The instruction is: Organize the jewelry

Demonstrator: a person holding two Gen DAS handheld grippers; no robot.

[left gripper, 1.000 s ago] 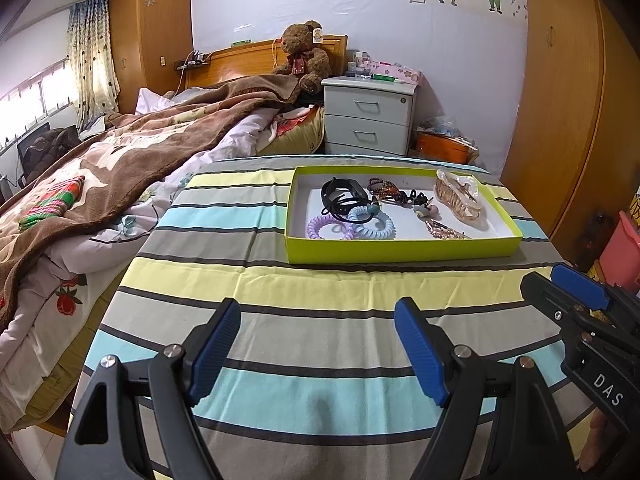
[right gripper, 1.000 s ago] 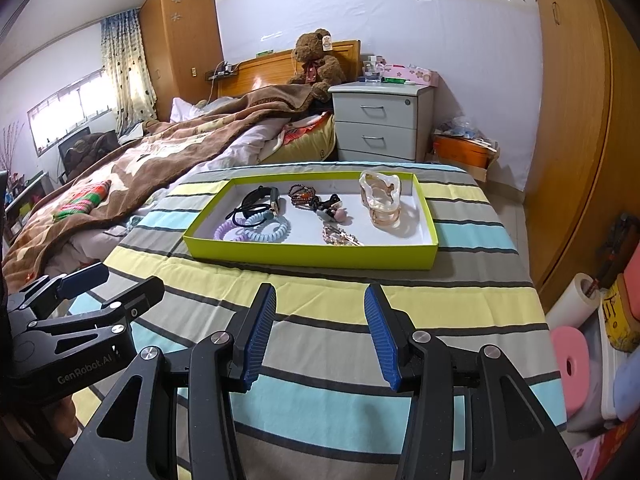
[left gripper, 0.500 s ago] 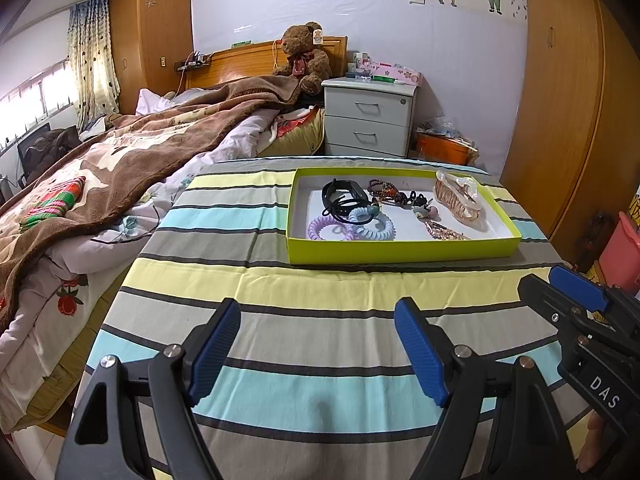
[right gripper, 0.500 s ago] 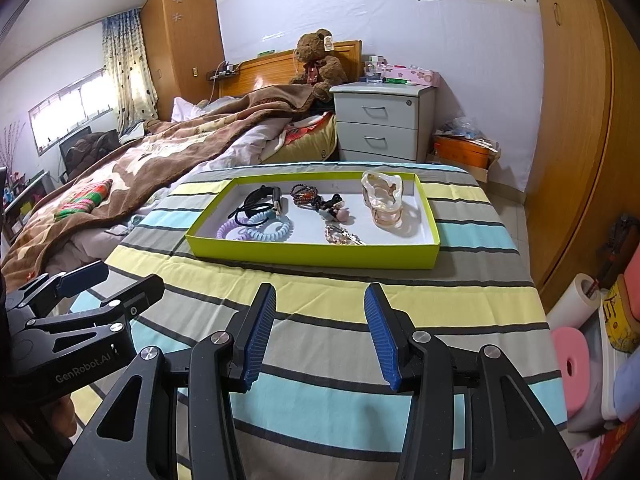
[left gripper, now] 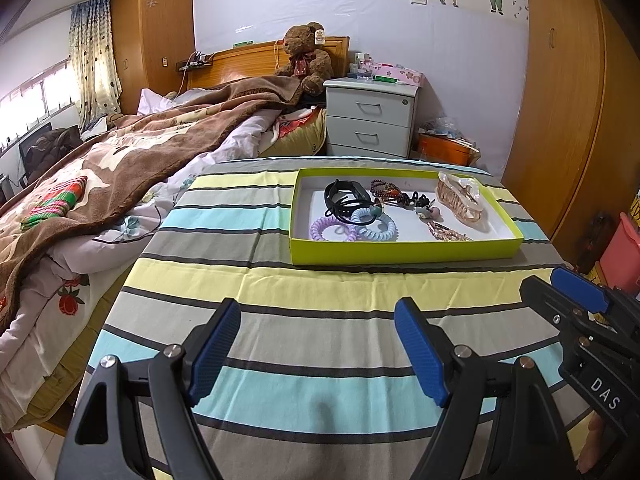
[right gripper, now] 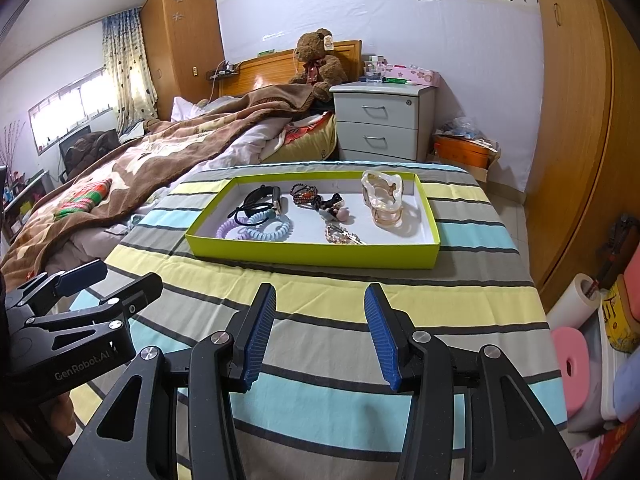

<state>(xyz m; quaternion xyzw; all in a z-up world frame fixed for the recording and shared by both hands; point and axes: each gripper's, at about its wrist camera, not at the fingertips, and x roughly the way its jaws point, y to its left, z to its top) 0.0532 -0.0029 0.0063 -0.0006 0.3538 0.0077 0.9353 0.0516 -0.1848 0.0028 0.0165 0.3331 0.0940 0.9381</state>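
In the left wrist view the right gripper (left gripper: 576,292) ran off the right edge, a fingertip (left gripper: 592,446) barely showing beneath it. The dark tangle of jewelry (left gripper: 404,196) in the far tray (left gripper: 400,250) was too small to sort. A pink bin (left gripper: 622,256) was cropped.

The cloth (left gripper: 320,248) carries stripes of pale yellow, grey and light blue with thin black lines. The tray (left gripper: 404,250) is lime green outside, white inside. In it lie a purple coil hair tie (left gripper: 328,230), a light blue coil hair tie (left gripper: 382,228) and a black band (left gripper: 344,194). The blanket (left gripper: 132,160) is brown with cream shapes.
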